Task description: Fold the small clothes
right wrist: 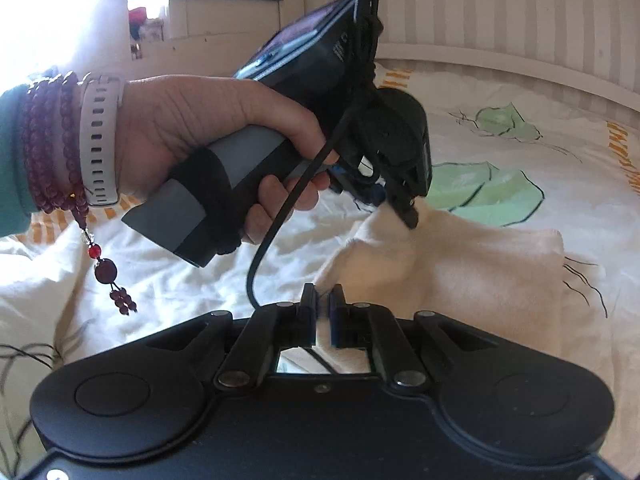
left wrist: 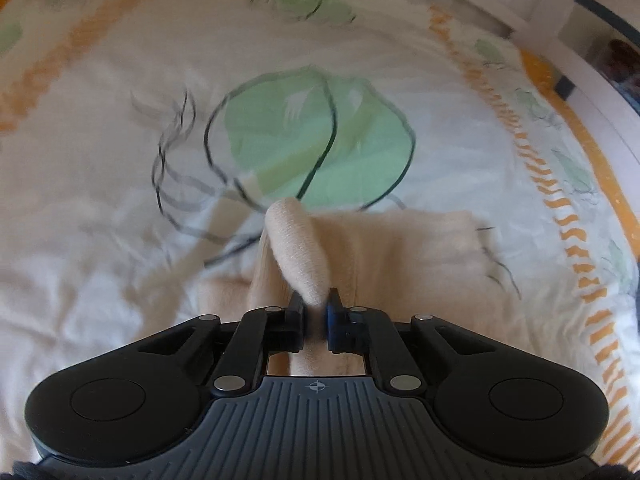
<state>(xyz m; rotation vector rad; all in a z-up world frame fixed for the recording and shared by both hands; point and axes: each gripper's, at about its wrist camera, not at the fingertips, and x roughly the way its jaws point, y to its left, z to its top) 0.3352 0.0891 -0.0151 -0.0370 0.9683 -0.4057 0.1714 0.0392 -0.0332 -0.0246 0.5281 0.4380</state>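
- Left wrist view: the left gripper [left wrist: 316,304] is seen pressed together on a raised fold of a cream knitted garment [left wrist: 400,248], pinched between the black pad and the blue one.
- The rest of the garment lies flat on a white bedsheet [left wrist: 100,220] printed with green leaves, just ahead of the gripper and to its right.
- The pinched fold stands up as a soft rounded ridge, so the fabric is judged light, limp and thick enough to hold a loose crease, with no stiffness of its own.
- The picture is blurred, so the kind of garment cannot be told.
- Right wrist view: the right gripper [right wrist: 323,300] is seen closed, with a thin edge of the same cream garment [right wrist: 480,256] nipped between its pads at the near left corner.
- The other gripper [right wrist: 408,212], held by the person's hand [right wrist: 208,128], is seen pinching the far edge of the cloth; beaded bracelets [right wrist: 52,140] and a white watch strap [right wrist: 100,140] are worn on that wrist.
- The garment is spread on the bed between the two grippers, its right side still lying flat.
- A fuzzy, non-slippery surface is suggested, so a shallow pinch is judged likely to hold; fragility is not a concern.
- The best hold is judged to be at corners or along a hem, since a pinch taken mid-panel would only bunch the cloth.
- Sagging between the two held points is to be expected once it is lifted.
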